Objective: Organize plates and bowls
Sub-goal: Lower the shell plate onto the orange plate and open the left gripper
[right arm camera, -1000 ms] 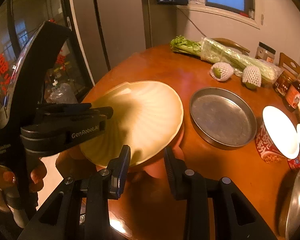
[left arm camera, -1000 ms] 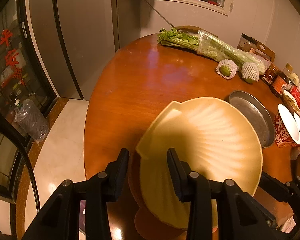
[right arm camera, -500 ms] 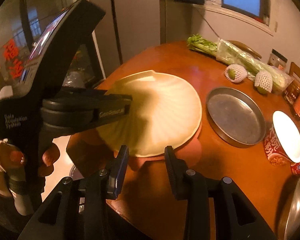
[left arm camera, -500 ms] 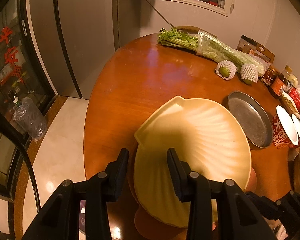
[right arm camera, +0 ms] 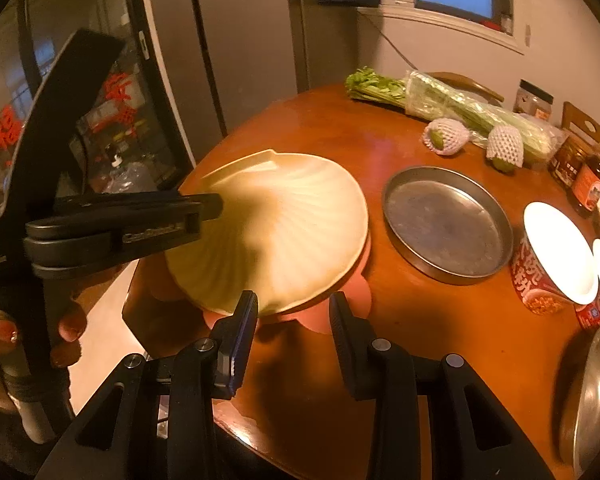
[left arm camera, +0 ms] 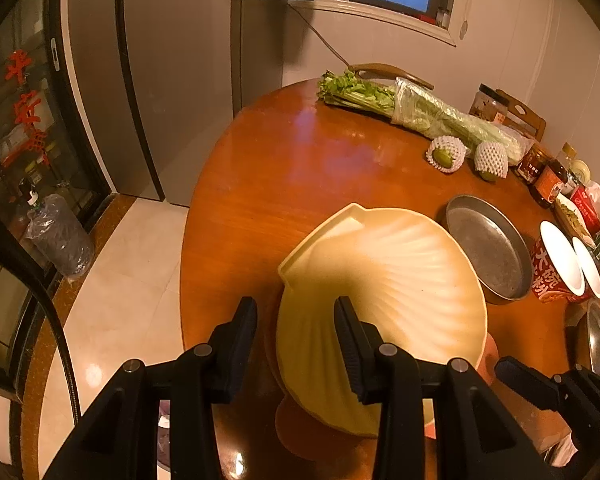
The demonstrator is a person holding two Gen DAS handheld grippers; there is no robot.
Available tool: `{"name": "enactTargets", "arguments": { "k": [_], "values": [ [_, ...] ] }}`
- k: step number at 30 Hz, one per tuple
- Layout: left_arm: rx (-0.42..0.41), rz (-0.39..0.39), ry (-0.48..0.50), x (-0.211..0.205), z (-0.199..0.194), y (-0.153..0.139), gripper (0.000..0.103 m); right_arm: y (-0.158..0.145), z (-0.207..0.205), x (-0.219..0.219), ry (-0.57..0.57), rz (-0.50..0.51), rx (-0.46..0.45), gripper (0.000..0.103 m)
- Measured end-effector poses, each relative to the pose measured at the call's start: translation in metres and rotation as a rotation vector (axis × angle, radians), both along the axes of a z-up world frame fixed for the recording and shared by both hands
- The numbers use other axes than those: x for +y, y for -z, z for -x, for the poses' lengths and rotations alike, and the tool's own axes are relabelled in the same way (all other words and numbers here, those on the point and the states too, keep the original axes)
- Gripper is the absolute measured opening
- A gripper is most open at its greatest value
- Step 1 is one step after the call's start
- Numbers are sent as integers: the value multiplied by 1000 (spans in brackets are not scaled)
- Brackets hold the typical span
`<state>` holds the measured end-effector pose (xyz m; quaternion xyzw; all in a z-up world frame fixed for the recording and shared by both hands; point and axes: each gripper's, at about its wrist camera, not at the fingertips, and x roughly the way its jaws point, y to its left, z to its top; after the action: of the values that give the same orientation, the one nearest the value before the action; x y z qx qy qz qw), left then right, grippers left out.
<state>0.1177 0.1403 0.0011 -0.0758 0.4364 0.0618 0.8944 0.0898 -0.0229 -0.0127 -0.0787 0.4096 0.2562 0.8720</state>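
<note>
Cream shell plate | lower now | resting on pink plate

On my counter I count one cream shell-shaped plate, lying on one pink plate underneath. One round metal pan sits beside them, and one more metal dish shows at the edge. There are two instant-noodle cups, two fruits in white foam nets, one bunch of bagged celery, and a few jars and bottles I can't count surely.
</note>
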Motion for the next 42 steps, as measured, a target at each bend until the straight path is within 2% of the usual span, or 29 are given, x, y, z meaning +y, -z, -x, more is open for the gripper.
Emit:
{"name": "enactTargets", "arguments": {
  "k": [4, 12, 30, 42],
  "values": [
    [-21, -22, -1, -3, 6, -7, 46, -2, 2, -4, 18, -11, -3, 39],
    [-48, -33, 5, -12, 13, -20, 49, -6, 6, -15, 49, -31, -13, 42],
    [-67, -76, 51, -49, 27, -37, 50, -18, 16, -49, 105, -97, -34, 46],
    [-82, -80, 86, -72, 31, -45, 50, -28, 20, -78, 174, -100, -77, 49]
  ]
}}
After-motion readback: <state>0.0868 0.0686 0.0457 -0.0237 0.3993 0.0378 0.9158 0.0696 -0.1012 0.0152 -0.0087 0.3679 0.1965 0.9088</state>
